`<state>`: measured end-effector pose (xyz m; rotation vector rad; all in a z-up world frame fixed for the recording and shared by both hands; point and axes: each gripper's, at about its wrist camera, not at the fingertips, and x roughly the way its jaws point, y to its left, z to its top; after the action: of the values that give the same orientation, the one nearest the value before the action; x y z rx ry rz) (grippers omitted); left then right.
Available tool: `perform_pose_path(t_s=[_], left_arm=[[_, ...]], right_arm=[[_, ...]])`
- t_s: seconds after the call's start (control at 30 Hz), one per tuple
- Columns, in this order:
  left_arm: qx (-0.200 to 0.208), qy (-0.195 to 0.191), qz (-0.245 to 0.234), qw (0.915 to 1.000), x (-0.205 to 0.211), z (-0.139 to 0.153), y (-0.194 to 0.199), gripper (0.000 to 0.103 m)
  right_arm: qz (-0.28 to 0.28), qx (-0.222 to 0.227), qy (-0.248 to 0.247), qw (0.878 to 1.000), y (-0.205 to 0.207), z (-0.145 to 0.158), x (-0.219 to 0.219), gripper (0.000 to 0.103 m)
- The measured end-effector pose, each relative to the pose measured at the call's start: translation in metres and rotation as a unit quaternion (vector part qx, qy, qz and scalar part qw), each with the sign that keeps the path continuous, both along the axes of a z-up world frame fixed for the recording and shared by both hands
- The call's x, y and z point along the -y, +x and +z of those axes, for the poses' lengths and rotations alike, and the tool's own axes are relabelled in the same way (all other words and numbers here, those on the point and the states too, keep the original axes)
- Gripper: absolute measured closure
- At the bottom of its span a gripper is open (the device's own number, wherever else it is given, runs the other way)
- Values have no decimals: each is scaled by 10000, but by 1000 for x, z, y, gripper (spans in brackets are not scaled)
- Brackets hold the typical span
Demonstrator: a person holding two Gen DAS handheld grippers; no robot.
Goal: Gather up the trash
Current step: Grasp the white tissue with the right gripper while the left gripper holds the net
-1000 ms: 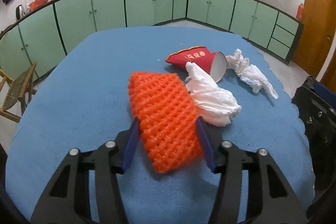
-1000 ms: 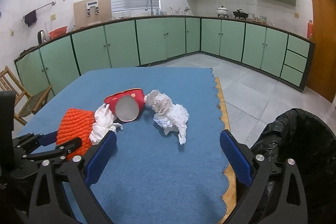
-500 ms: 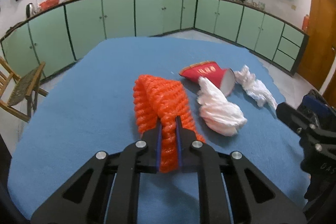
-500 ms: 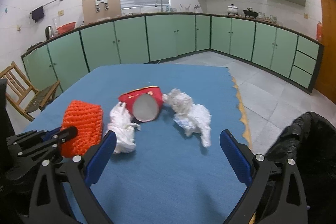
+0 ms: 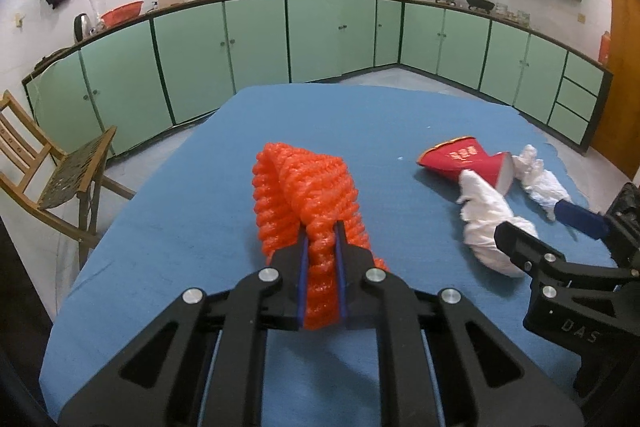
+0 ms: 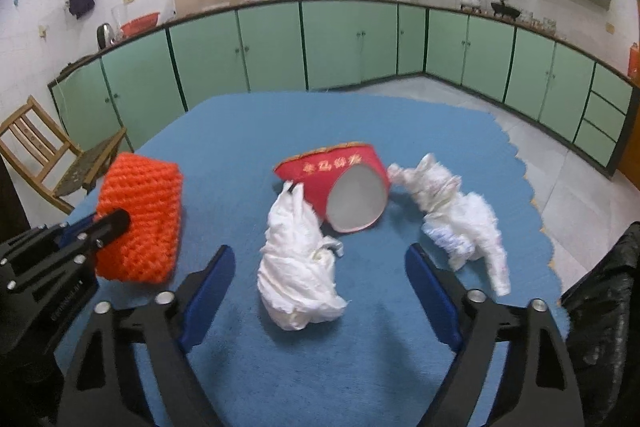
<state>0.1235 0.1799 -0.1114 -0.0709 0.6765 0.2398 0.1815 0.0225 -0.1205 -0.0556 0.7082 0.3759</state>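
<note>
**Left holds the orange net, right comes over the tissue**

On the left, the left gripper point(image 5: 320, 259) is pressed together on the orange foam net point(image 5: 308, 195), which bunches between its pads above the blue table point(image 5: 224, 163). In the middle of the right wrist view, a white tissue wad point(image 6: 300, 263) lies between the spread fingers of the right gripper point(image 6: 320, 283). Its jaws have just been closing, but the pads do not touch it yet. The wad's long axis runs away from the gripper, toward the red paper cup point(image 6: 344, 187) lying on its side. Further right lies a second tissue point(image 6: 460, 215), and a black trash bag point(image 6: 600, 307) at the edge. The right gripper is the nearer one, so I judge it pinches this wad next
</note>
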Motion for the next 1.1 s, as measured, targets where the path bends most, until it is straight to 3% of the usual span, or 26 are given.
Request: perform_pose_path(t_s=[0.2,0.27,0.43,0.8,1.1], left_arm=[[-23,-60,13,10000,-5,-4,1,93],[-21,-58,4,10000,-4,-4,1,93],[-19,-100,43,9999,-6,-4,1,93],[222,-62,-132,9996,11,18,-7,93],[581,-82,-597,9965,57,53,-8,93]], right_arm=[[119,-330,-59,9994,5,-9,-5,50],[236,-444,-45,9987,7,-12,-7,64],[327,-465,51,9984,4,-11,-4,76],[272,-48,307,9991,-15,27,24,78],[-20,388,426,9983,-28,71,64,78]])
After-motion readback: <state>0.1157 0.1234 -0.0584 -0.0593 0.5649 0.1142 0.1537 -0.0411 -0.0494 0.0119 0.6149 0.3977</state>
